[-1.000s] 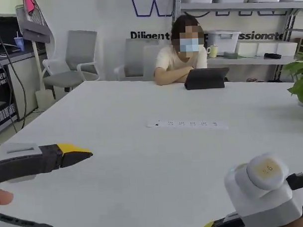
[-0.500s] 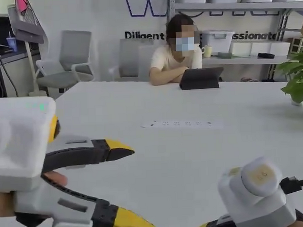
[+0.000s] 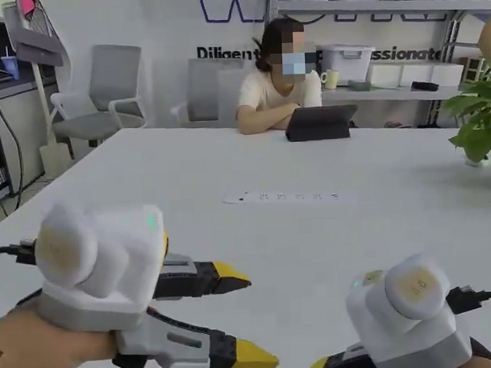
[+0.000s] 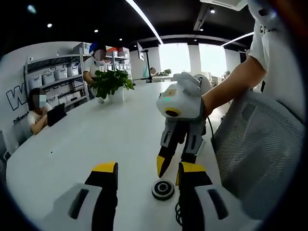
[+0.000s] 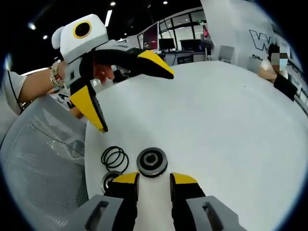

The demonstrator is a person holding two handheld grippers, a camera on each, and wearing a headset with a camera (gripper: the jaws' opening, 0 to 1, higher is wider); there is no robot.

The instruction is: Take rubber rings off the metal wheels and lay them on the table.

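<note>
The left yellow-tipped black claw (image 3: 258, 319), at the picture's edge 1 s ago, is now reaching in beside the right claw (image 5: 155, 180). Both are standing with jaws apart and empty, so another ring removal is probably beginning. Lying on the white desk (image 5: 216, 120) are 2 round grey metal wheels (image 5: 152, 162), 1 half hidden behind a jaw. At least 2 loose thin black rubber rings (image 5: 114, 157) are lying just beside them.

Rings (image 5: 114, 157) lie beside a wheel (image 5: 152, 162) on the table (image 5: 216, 120)
</note>
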